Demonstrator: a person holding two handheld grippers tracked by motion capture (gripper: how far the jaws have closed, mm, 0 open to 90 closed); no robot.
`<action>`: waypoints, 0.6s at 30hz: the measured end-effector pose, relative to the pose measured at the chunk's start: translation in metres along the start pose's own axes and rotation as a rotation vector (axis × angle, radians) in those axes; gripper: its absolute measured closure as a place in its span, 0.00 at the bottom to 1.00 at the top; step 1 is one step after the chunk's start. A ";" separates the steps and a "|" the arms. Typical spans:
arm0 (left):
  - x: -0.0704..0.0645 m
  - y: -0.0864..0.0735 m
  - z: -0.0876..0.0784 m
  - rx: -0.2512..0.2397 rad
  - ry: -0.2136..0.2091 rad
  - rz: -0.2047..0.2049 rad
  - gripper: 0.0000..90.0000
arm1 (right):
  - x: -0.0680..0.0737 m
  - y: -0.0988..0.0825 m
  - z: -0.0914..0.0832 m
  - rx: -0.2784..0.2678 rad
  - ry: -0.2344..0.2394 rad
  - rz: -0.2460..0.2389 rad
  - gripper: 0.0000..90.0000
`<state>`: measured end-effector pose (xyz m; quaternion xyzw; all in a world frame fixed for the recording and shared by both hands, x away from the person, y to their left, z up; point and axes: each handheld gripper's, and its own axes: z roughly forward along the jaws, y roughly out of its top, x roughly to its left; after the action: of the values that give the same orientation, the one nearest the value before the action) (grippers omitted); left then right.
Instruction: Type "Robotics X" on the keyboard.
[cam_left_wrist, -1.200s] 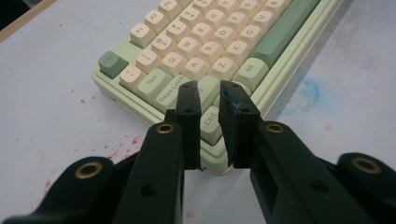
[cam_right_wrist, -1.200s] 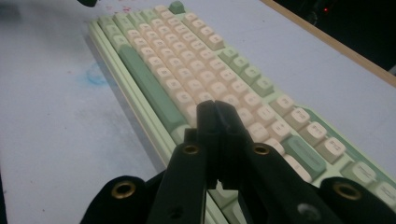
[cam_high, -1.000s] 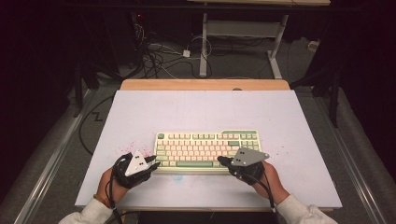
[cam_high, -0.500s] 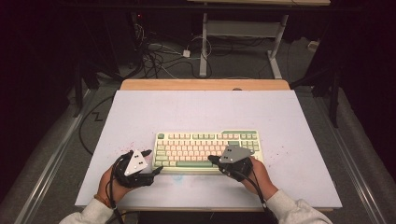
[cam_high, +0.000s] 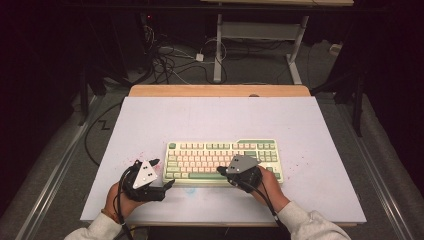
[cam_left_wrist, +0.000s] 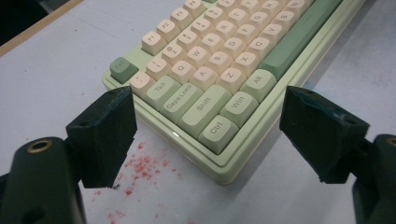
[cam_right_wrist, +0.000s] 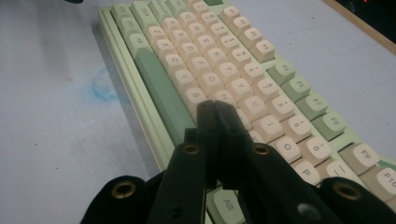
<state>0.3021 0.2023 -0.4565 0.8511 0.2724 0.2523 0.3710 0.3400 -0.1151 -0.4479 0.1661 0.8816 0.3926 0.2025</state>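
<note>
A green and cream mechanical keyboard (cam_high: 223, 160) is laid flat on the white table top (cam_high: 215, 117), toward the near edge and slightly right of the middle, with its long side parallel to that edge. Its near left corner, where the Ctrl, Win and Shift keys are found, is framed by the left gripper (cam_left_wrist: 205, 135), whose jaws have just been opening and are now spread wide; nothing is pressed between them, and the corner lies beyond the pads rather than in their grasp. In the high view this left gripper (cam_high: 161, 176) is seen just beside the keyboard's left end. The right gripper (cam_right_wrist: 215, 109) is held with its jaws closed tight together and empty, its tip poised over the cream letter keys just past the green space bar (cam_right_wrist: 163, 88). Red specks (cam_left_wrist: 140, 165) are scattered on the table by the left corner, and a faint blue smudge (cam_right_wrist: 103, 86) is seen before the front edge.
</note>
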 end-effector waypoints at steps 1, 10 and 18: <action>0.000 0.000 0.000 -0.001 0.000 0.000 0.20 | 0.000 0.000 0.001 0.002 0.001 0.000 1.00; -0.001 0.000 0.000 -0.002 -0.009 0.003 0.20 | 0.003 0.000 0.007 0.022 0.009 -0.013 1.00; -0.001 0.000 0.000 -0.001 -0.012 0.002 0.20 | 0.005 -0.003 0.010 0.038 0.009 -0.017 1.00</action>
<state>0.3016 0.2015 -0.4569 0.8526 0.2692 0.2480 0.3730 0.3399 -0.1088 -0.4573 0.1609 0.8912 0.3748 0.1987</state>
